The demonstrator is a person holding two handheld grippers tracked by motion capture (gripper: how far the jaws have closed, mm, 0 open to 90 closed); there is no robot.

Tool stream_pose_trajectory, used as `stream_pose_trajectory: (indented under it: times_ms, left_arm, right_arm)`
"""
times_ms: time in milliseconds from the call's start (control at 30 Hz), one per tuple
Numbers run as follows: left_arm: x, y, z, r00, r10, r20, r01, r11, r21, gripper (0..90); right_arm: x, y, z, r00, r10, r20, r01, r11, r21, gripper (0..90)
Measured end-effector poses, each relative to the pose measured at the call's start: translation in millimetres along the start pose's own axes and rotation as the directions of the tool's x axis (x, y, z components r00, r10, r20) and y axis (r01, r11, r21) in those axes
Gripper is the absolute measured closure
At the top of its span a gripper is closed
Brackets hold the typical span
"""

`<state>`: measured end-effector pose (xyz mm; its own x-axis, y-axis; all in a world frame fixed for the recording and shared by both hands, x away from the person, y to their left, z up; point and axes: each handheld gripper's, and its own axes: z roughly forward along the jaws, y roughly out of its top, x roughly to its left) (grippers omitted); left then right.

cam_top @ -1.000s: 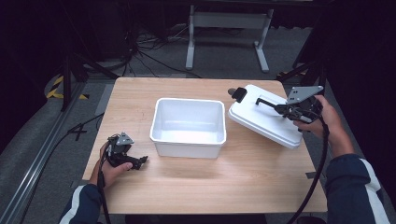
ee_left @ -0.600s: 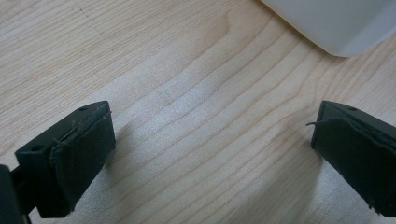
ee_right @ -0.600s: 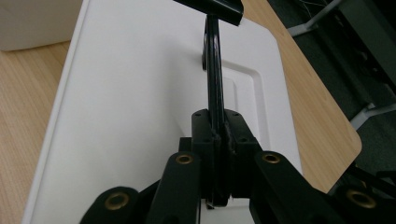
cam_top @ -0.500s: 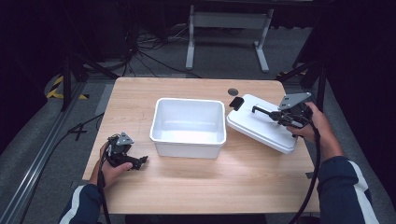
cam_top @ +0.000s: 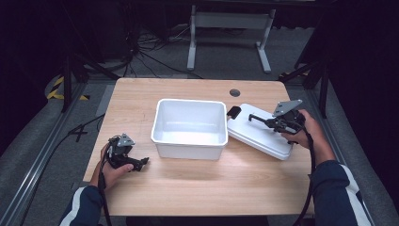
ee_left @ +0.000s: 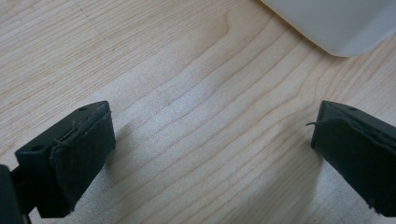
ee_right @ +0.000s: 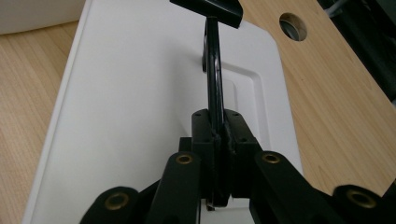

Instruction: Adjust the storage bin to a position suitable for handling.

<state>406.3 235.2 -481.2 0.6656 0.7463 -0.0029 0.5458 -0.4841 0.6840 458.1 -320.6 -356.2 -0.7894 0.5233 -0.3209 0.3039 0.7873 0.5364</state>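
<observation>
A white rectangular bin (cam_top: 188,101) stands open at the middle of the wooden table. Just right of it is its white lid (cam_top: 254,135), slightly tilted, its left edge close beside the bin's right wall. My right gripper (cam_top: 269,122) is shut on the lid's thin black handle (ee_right: 214,70), which runs up between the jaws over the lid (ee_right: 130,93). My left gripper (cam_top: 141,162) rests on the table left of the bin. It is open, nothing lies between its black pads (ee_left: 81,158), and the bin's corner (ee_left: 336,23) is just ahead.
A round cable hole (cam_top: 234,92) is in the table behind the lid. The bare wood table (cam_top: 226,183) stretches in front of the bin. Beyond the far edge are cables and a metal stand (cam_top: 226,28) on the floor.
My right gripper has brought the lid nearer and leftward, toward the bin's right side. The left gripper has not moved.
</observation>
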Motion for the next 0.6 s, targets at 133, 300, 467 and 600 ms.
stream_pose_trajectory:
  times_ms: [133, 300, 467, 600]
  left_arm:
    - [0.0, 0.0, 0.0, 1.0000, 0.000, 0.000, 0.000, 1.0000, 0.000, 0.1]
    - [-0.1, 0.0, 0.0, 1.0000, -0.001, 0.000, 0.001, 1.0000, 0.000, 0.2]
    - [-0.1, 0.0, 0.0, 1.0000, -0.001, 0.000, 0.001, 1.0000, 0.000, 0.1]
    - [0.0, 0.0, 0.0, 1.0000, -0.001, 0.000, 0.001, 1.0000, 0.000, 0.1]
  right_arm:
    - [2.3, -2.4, 6.0, 0.9999, 0.005, -0.014, -0.005, 1.000, -0.003, 85.0]
    - [5.0, -5.8, 13.0, 0.9995, 0.010, -0.032, -0.010, 1.000, -0.003, 85.0]
    - [6.6, -9.7, 20.0, 0.9992, 0.017, -0.035, -0.016, 1.000, 0.010, 85.0]
    - [7.5, -12.7, 24.3, 0.9987, 0.031, -0.040, -0.030, 1.000, 0.006, 85.0]
